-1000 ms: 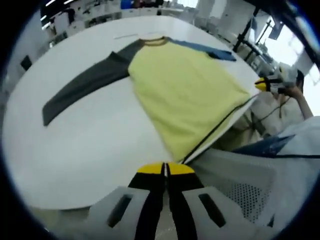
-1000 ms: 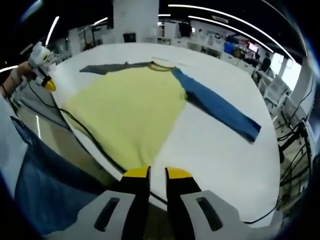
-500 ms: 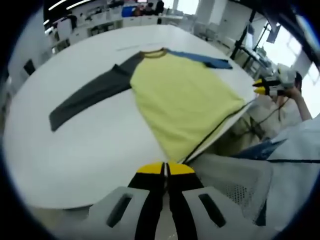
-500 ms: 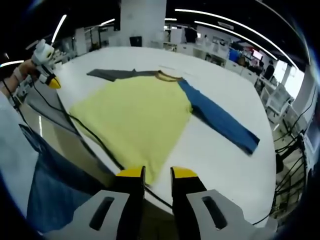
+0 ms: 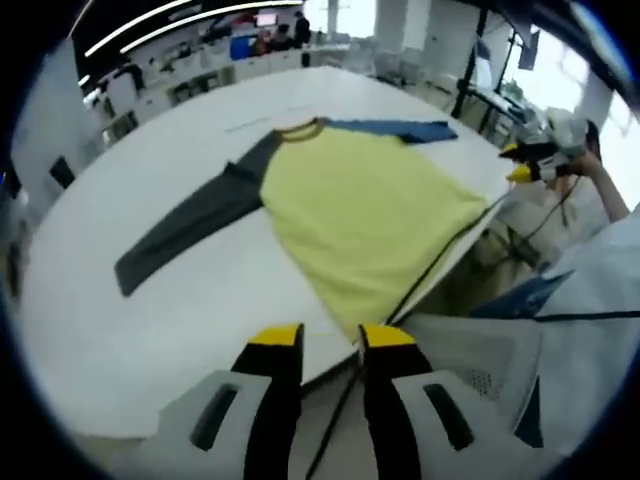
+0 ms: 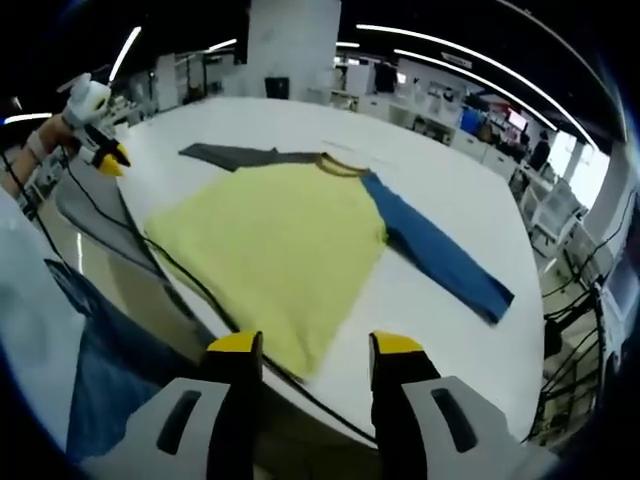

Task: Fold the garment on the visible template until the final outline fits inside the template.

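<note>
Both views face the shirt from opposite hem corners.

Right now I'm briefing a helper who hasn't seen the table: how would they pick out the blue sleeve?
Start at the big white table and find the yellow shirt spread flat on it. From its brown collar two long sleeves run out; the blue sleeve slants away to the right in the right gripper view, while the other sleeve is dark grey.
</note>
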Tool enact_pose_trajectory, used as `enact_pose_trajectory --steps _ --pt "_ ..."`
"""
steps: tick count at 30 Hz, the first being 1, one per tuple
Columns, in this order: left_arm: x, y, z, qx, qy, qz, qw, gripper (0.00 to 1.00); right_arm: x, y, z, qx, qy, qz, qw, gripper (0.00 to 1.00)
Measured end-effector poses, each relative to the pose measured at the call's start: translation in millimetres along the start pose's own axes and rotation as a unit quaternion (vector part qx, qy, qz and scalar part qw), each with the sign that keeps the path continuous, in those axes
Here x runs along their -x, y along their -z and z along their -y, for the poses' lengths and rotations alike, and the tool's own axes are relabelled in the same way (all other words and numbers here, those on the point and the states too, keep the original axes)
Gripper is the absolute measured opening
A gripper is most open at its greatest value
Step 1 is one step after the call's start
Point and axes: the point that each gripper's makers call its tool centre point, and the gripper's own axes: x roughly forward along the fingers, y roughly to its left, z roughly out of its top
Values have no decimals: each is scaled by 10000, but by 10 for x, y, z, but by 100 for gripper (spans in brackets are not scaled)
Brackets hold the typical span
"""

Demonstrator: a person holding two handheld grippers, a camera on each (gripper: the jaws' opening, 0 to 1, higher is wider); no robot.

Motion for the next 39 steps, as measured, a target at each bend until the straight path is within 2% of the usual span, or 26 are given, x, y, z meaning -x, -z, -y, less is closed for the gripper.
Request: enact_pose_trajectory --steps 8,13,23,27,31,39 --pt "52 -52 -12 -101 -111 45 9999 38 106 -162 14 112 132 163 9997 58" --pt "87 -127 -57 -239 -252 119 9993 49 153 -279 -2 201 121 282 9993 57" --pt "129 -262 -89 -438 -395 318 9978 69 143 -421 -28 317 115 456 9984 70" --pt "130 -303 -111 -571 -454 363 9967 69 131 -450 -56 354 92 455 9983 71" --pt "135 -348 -120 -625 -440 427 9962 76 111 -491 -50 332 62 514 9981 74" --pt "131 -437 -169 -694 -428 465 9956 81 45 -587 -36 385 102 529 9978 80"
